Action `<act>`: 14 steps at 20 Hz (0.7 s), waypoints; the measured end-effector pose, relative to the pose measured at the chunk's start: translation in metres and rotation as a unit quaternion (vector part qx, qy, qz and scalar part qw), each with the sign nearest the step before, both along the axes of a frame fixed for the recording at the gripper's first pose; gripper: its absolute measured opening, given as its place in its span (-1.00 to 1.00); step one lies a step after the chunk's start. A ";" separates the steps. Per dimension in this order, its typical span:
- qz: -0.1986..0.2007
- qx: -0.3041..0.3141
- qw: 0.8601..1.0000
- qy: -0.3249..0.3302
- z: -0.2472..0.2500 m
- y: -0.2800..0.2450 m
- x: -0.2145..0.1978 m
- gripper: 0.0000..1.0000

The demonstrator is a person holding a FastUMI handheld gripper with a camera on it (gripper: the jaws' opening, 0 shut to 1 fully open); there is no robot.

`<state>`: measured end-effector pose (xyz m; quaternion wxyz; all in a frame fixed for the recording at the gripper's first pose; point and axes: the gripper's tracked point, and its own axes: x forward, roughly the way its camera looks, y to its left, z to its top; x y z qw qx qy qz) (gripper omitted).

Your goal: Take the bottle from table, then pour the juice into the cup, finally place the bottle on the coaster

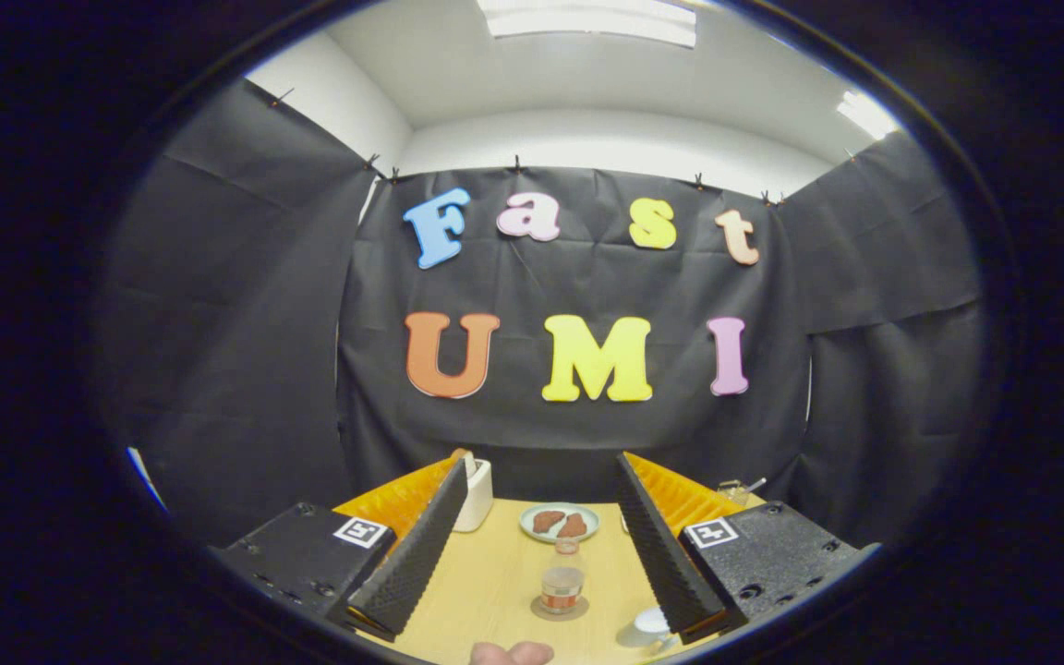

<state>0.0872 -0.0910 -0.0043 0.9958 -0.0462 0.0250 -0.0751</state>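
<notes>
Gripper view | gripper fingers spread wide, gripping nothing | bottle upright on coaster, between the fingers, 6 o'clock from plate | cup at 4 o'clock from bottle, beside right finger | white container at 11 o'clock by left finger | table under all

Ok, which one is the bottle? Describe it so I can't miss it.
On the wooden table, look between the open fingers of the hand-held gripper. The bottle stands upright on a round coaster, nearer than the plate. Unlike the white cup beside it, it is clear with reddish contents.
</notes>
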 end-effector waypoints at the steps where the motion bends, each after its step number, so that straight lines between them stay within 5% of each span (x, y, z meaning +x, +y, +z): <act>1: 0.000 0.001 1.000 -0.007 0.011 0.006 -0.010 1.00; 7: 0.052 0.040 0.998 -0.009 0.026 0.056 -0.076 1.00; 14: 0.052 0.052 0.997 -0.005 0.032 0.065 -0.151 1.00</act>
